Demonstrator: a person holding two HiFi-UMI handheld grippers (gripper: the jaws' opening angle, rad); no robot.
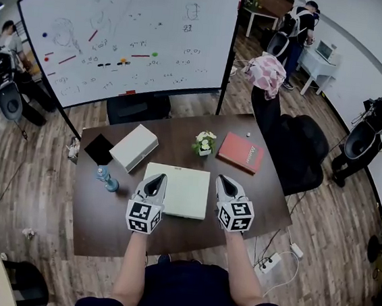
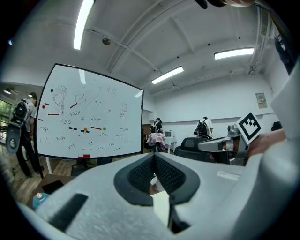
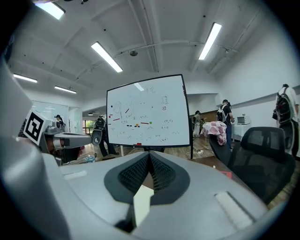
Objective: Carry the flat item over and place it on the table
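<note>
The flat item, a white square board (image 1: 180,192), lies flat on the dark brown table (image 1: 103,218) in front of me. My left gripper (image 1: 156,179) hovers over the board's left edge, jaws together and nothing seen between the pads. My right gripper (image 1: 223,180) sits just off the board's right edge, also shut. In the left gripper view the left gripper (image 2: 153,158) has its pads meeting, with a pale strip of the board (image 2: 161,206) below them. The right gripper view shows the right gripper (image 3: 149,156) with pads meeting and the board (image 3: 140,201) beneath.
On the table stand a white box (image 1: 134,147), a black flat thing (image 1: 99,149), a blue bottle (image 1: 107,179), a small flower pot (image 1: 205,143) and a red book (image 1: 241,152). A whiteboard (image 1: 129,34) stands behind; a black chair (image 1: 300,150) is at the right.
</note>
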